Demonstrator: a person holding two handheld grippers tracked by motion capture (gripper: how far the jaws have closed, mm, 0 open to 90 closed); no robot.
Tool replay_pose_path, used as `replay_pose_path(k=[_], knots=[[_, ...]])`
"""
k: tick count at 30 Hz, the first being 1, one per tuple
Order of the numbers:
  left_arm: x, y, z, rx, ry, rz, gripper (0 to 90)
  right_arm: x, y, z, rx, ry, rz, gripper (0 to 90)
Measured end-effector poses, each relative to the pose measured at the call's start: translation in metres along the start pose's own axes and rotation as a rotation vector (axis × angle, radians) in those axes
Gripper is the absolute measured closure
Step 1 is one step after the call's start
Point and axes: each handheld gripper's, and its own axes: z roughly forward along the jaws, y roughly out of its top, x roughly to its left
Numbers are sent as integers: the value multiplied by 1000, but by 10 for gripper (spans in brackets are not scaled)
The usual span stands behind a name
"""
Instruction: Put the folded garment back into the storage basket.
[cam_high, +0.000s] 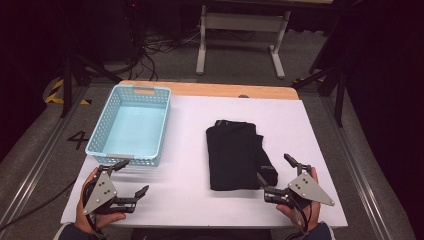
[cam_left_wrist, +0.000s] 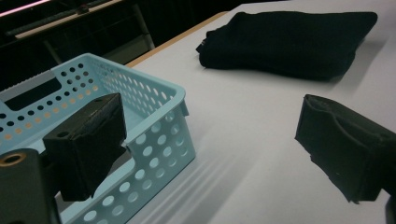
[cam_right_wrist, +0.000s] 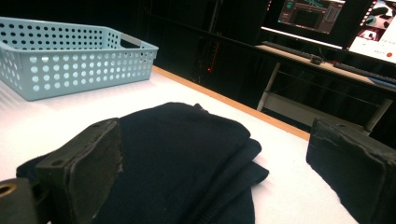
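Right now your left tongs (cam_high: 128, 178) hover low over the near left corner of the white surface (cam_high: 190, 200), jaws spread wide with nothing between them. One jaw sits just beside the near short wall of the light blue perforated basket (cam_high: 131, 124); in the left gripper view that jaw overlaps the basket (cam_left_wrist: 154, 135) at its corner, though you cannot tell from the pictures whether it touches. Your right tongs (cam_high: 274, 171) are at the near right, also gaping wide and gripping nothing, with your hand (cam_high: 300, 210) behind them at the surface's near edge. They point at the folded black garment (cam_high: 237, 152), which lies flat on the surface right of the basket and well apart from it. One jaw of the right tongs sits at the garment's near right corner, where a folded layer sticks out a little. In the right gripper view the garment (cam_right_wrist: 187, 154) fills the space between the two jaws, its stacked folds showing along the right edge, but the pads are not pressing on it. The basket (cam_right_wrist: 70, 60) stands farther off there, and its inside looks bare from the high view.
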Motion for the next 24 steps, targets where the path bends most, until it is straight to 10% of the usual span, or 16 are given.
replay_pose_path(k=[24], knots=[[-3, -10, 17, 57, -51, 6, 94, -21, -6, 29, 169, 28, 49, 64]])
